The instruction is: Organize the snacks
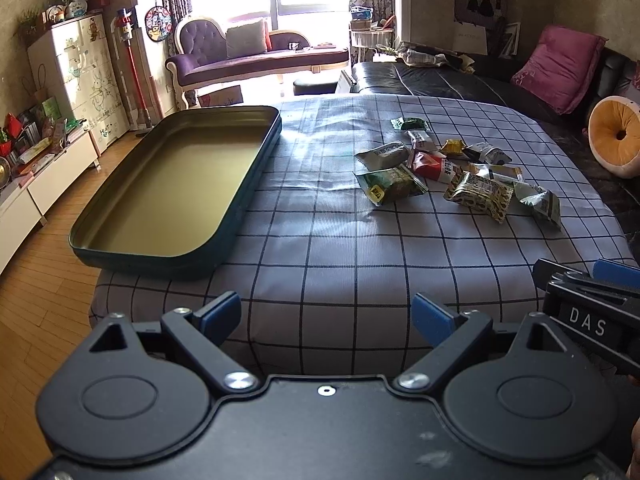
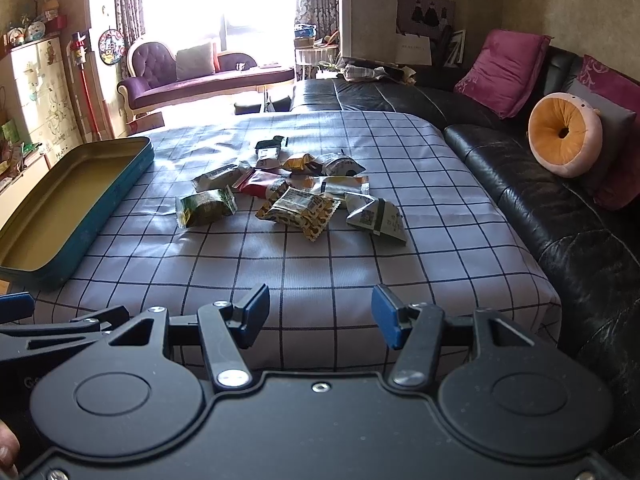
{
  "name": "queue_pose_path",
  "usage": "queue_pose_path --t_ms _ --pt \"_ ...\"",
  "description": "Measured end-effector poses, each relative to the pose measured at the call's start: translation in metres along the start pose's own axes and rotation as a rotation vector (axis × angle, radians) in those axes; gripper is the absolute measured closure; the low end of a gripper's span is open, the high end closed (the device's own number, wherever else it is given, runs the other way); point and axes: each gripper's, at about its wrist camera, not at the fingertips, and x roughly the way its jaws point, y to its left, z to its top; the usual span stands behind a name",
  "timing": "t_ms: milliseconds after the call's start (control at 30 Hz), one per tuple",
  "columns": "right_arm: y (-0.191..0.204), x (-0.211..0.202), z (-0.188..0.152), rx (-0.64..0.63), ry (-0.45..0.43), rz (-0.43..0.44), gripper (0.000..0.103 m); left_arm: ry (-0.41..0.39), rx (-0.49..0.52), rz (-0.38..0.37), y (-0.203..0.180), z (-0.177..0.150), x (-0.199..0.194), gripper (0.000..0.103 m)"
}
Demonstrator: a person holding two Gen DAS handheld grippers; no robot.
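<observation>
Crinkly snack packets (image 2: 288,192) overlap; both my claws (image 2: 316,318) (image 1: 326,318) gape empty, so one pinch may drag neighbours off the tin (image 1: 256,168).

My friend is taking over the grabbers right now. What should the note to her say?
Left gripper: open, holding nothing, hanging over the near edge of the checked cloth.
Right gripper: open, holding nothing, beside the left one.
Tin tray: on the left side of the cloth, nothing inside.
Snack packets: all in a loose pile in the middle of the cloth, right of the tray. The green packet lies closest to the tray.
Done: nothing moved into the tray yet.
Left: probably pick up each packet and put it in the tray; the green one looks like an easy start.
</observation>
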Motion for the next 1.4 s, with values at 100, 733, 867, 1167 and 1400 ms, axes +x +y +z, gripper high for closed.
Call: queue_pose_path --t_ms 100,733,867,1167,1400 --pt "-0.0004 0.0002 -0.0008 0.001 0.001 0.000 0.042 0.001 0.001 0.000 -0.0003 -0.0005 0.0003 0.006" --pt "-0.0005 0.0005 -0.0018 0.001 0.004 -0.002 0.042 0.003 0.000 -0.002 -0.0006 -0.0011 0.0008 0.006" --pt "-0.0005 0.0005 -0.0018 0.001 0.003 -0.002 0.042 0.004 0.000 -0.002 -0.0009 -0.0012 0.0009 0.006" --pt "0.0002 0.0003 -0.0028 -0.002 0.007 -0.004 0.042 0.005 0.002 -0.005 -0.0021 -0.0021 0.0020 0.006" --pt "0.0019 0.0012 -0.0030 -0.005 0.015 -0.010 0.042 0.007 0.002 -0.007 -0.0012 -0.0025 0.0015 0.006"
